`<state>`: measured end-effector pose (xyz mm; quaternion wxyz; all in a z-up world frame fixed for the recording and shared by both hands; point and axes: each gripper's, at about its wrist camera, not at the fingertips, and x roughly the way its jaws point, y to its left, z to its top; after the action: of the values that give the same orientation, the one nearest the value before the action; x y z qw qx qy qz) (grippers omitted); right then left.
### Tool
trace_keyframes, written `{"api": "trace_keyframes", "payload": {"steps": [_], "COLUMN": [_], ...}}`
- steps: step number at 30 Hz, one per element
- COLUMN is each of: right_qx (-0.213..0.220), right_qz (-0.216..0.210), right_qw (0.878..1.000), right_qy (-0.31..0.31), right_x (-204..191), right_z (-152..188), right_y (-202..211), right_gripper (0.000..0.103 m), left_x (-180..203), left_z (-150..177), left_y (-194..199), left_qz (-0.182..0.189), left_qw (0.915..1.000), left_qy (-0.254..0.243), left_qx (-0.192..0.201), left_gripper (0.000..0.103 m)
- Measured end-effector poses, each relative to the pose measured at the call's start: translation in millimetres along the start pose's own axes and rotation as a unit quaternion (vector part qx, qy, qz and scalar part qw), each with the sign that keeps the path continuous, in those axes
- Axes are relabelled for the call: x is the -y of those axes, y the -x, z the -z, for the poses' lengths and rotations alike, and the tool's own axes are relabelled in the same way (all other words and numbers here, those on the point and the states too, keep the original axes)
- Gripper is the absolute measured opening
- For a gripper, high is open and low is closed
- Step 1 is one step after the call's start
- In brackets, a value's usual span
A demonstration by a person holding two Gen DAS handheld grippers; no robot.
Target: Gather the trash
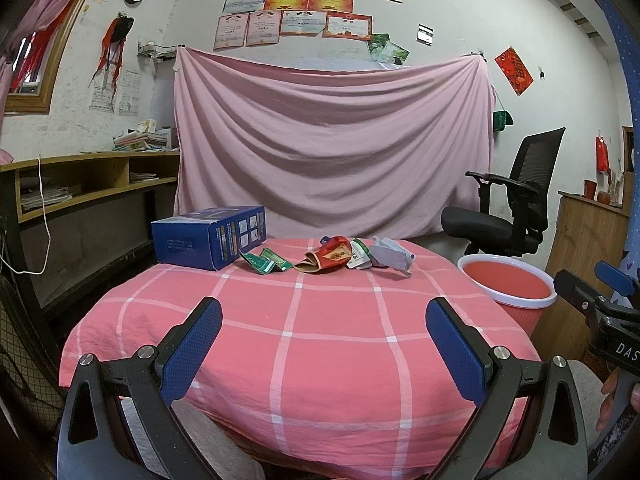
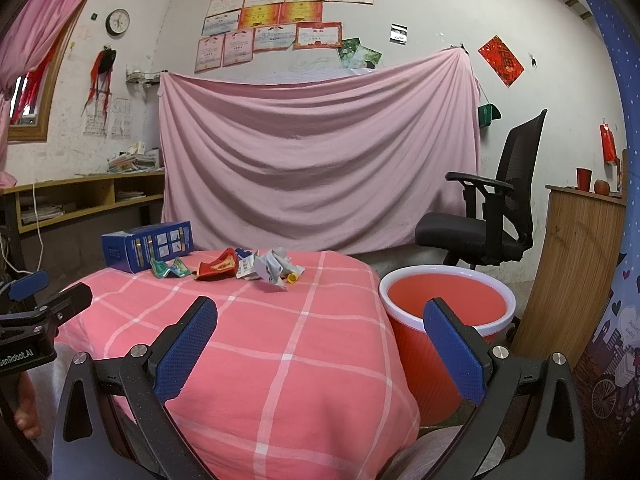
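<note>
Several pieces of trash lie at the far side of the pink checked table (image 1: 304,344): a green wrapper (image 1: 264,263), a red packet (image 1: 330,258), a white-green wrapper (image 1: 359,256) and crumpled grey paper (image 1: 390,257). The right wrist view shows the same green wrapper (image 2: 170,269), red packet (image 2: 218,267), grey paper (image 2: 274,268) and a small yellow cap (image 2: 293,278). A red bin (image 1: 516,288) (image 2: 444,304) with a white rim stands right of the table. My left gripper (image 1: 324,316) is open and empty over the table's near part. My right gripper (image 2: 320,316) is open and empty near the table's right edge.
A blue box (image 1: 210,236) (image 2: 146,246) lies at the table's far left. A black office chair (image 1: 508,208) stands behind the bin. A wooden cabinet (image 2: 572,264) is at the right, a shelf desk (image 1: 80,184) at the left. A pink sheet (image 1: 332,152) hangs behind.
</note>
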<state>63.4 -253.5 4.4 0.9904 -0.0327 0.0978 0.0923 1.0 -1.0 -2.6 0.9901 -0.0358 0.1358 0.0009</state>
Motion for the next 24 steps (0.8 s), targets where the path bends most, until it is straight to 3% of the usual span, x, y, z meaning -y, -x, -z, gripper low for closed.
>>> {"api": "trace_keyframes", "payload": {"steps": [24], "right_qx": [-0.002], "right_qz": [0.0], "right_qw": [1.0], "right_qy": [-0.001], "right_x": [0.4], "right_z": [0.4], "right_y": [-0.8], "right_gripper": [0.103], "left_x": [0.8], "left_z": [0.8], "left_y": [-1.4], "left_qz": [0.0], "left_qw": [1.0], "left_qy": [-0.001], "left_qx": [-0.001], "left_gripper": [0.1]}}
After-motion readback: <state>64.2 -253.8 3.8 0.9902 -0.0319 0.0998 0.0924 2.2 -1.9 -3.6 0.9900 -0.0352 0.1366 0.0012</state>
